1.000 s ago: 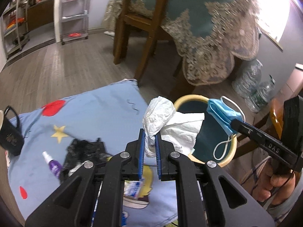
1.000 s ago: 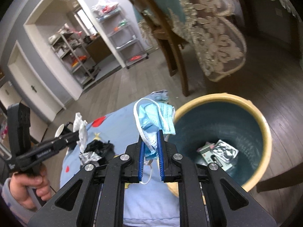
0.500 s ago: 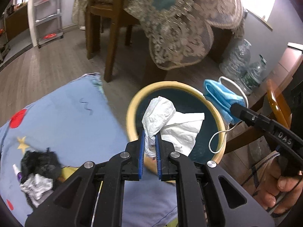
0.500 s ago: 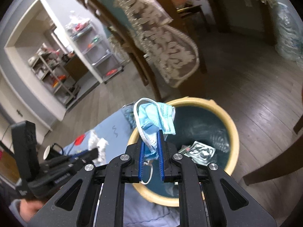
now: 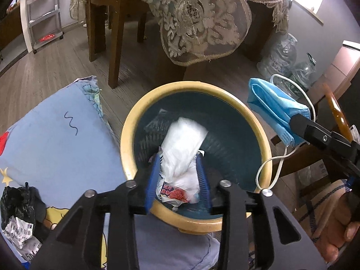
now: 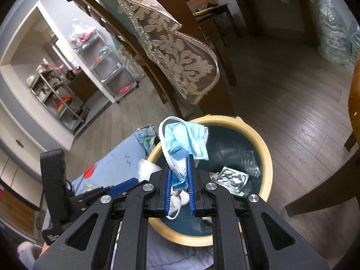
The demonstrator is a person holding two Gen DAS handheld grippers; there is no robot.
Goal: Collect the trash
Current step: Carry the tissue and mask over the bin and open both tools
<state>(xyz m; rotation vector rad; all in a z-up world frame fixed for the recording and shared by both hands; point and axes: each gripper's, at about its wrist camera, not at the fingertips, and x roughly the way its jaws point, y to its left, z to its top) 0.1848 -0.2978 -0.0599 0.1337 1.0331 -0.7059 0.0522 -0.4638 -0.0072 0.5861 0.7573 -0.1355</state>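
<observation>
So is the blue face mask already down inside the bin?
No, the blue face mask is clamped in the right gripper, above the bin.

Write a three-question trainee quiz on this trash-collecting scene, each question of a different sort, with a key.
1. True or false: the right tongs are shut on the mask.
2. Which piece of trash lies between the pads of the left tongs? A) tissue B) black bag C) bottle
3. Fill in: the left tongs are above the ____.

Key: 1 true. 2 A; the left tongs have just been opening, and the blurred tissue looks to be dropping. 3 bin.
</observation>
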